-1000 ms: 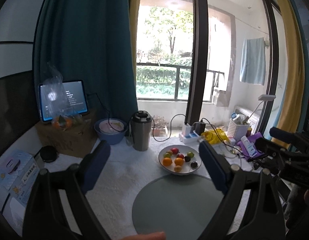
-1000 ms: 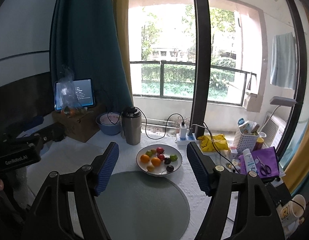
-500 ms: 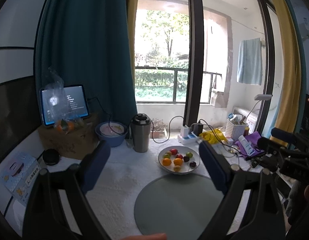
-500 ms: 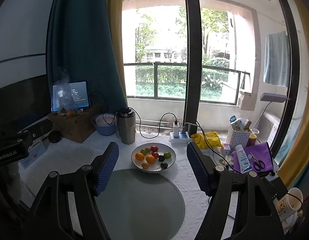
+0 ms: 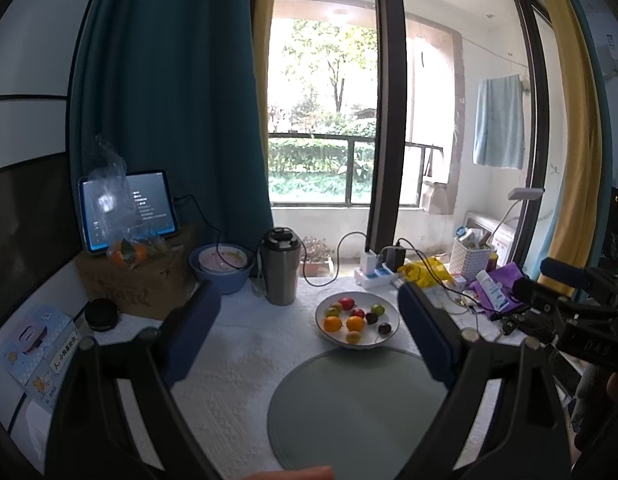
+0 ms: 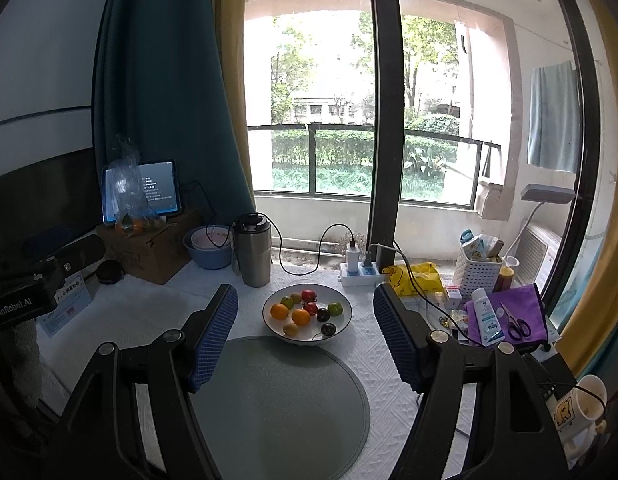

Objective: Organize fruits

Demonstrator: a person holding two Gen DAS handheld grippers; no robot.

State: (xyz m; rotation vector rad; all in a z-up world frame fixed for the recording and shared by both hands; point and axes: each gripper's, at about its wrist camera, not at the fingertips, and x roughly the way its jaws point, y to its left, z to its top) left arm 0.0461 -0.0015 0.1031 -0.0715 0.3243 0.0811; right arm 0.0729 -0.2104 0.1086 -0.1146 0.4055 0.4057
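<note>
my left tongs (image 5: pixel 309 332) hang released above the white worktop (image 5: pixel 237 360), nothing between them; just beyond the round grey mat (image 6: pixel 281 408) sits the bowl of fruits (image 6: pixel 307 314), mid-worktop; my right tongs (image 6: pixel 305 336) likewise gape released, short of the bowl.

We see daylight flooding in through the window (image 6: pixel 349 120), blown out to white glare outdoors, leaving the table (image 6: pixel 149 320) softly lit and the curtain (image 5: pixel 169 100) dim, while fisheye distortion bends and darkens the edges.
</note>
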